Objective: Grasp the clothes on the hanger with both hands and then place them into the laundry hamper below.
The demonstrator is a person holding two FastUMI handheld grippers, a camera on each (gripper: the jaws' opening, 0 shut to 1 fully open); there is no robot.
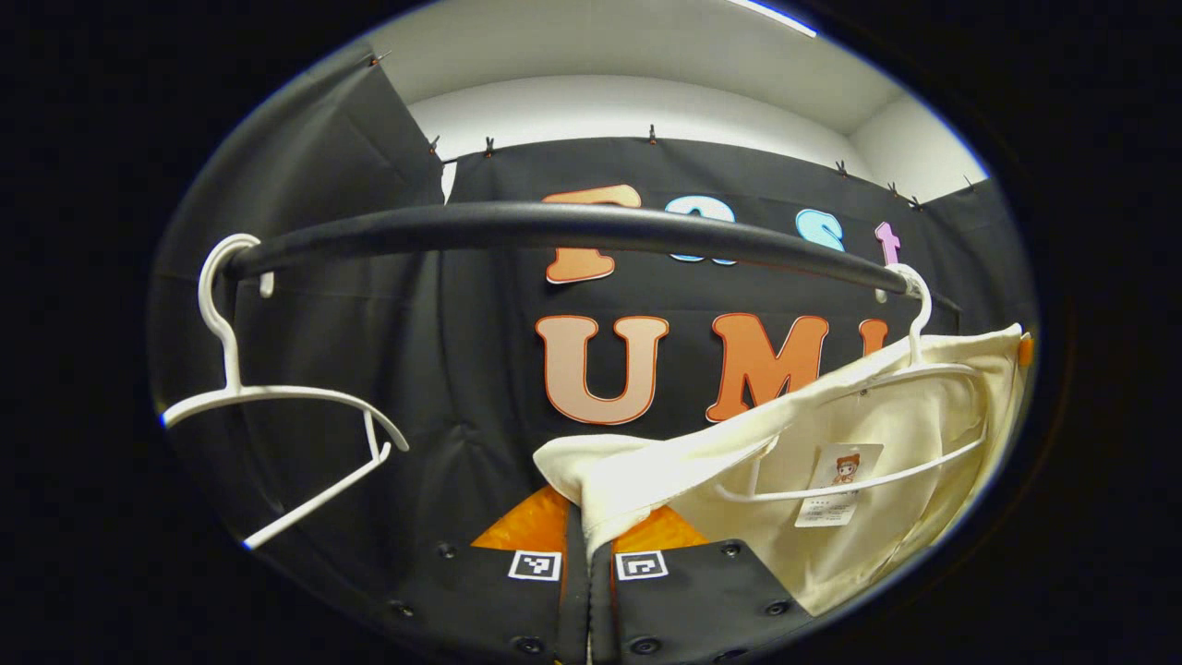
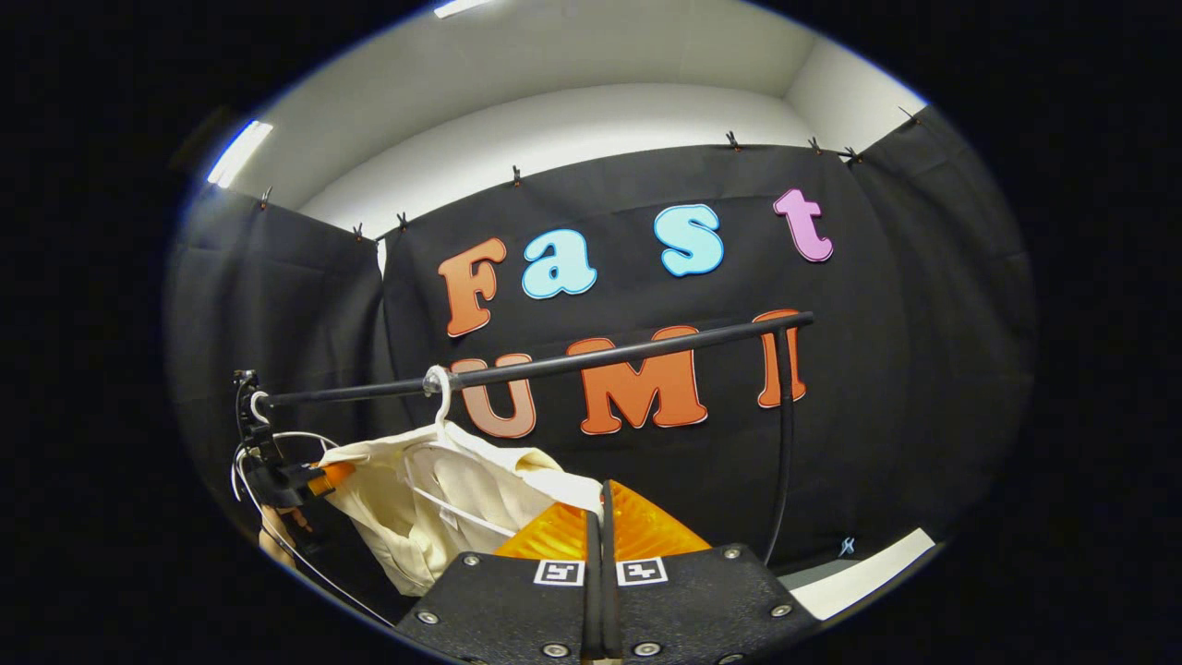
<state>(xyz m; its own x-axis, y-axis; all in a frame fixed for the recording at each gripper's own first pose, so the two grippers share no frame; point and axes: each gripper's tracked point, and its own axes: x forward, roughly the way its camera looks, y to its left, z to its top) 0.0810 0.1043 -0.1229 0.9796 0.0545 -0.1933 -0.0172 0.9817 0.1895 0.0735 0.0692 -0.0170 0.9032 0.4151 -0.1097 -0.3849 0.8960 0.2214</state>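
- The left gripper [image 1: 588, 531] has its two fingers [image 1: 531, 526] pressed together on a fold of the cream garment [image 1: 886, 517]; the cloth goes down into the gap between them.
- The right gripper [image 2: 600, 517] has its fingers closed too, at the edge of the same garment, where I see the cloth's corner meet their tips; whether it is pinched there I cannot tell.
- The one garment hangs partly on a white hanger [image 1: 914, 369], stretched from it toward the left gripper.
- Two white hangers are on the black rail [image 1: 554, 226]; the second hanger [image 1: 277, 397] is bare, at the other end of the rail.
- One upright black post [image 2: 785, 434] carries the rail.
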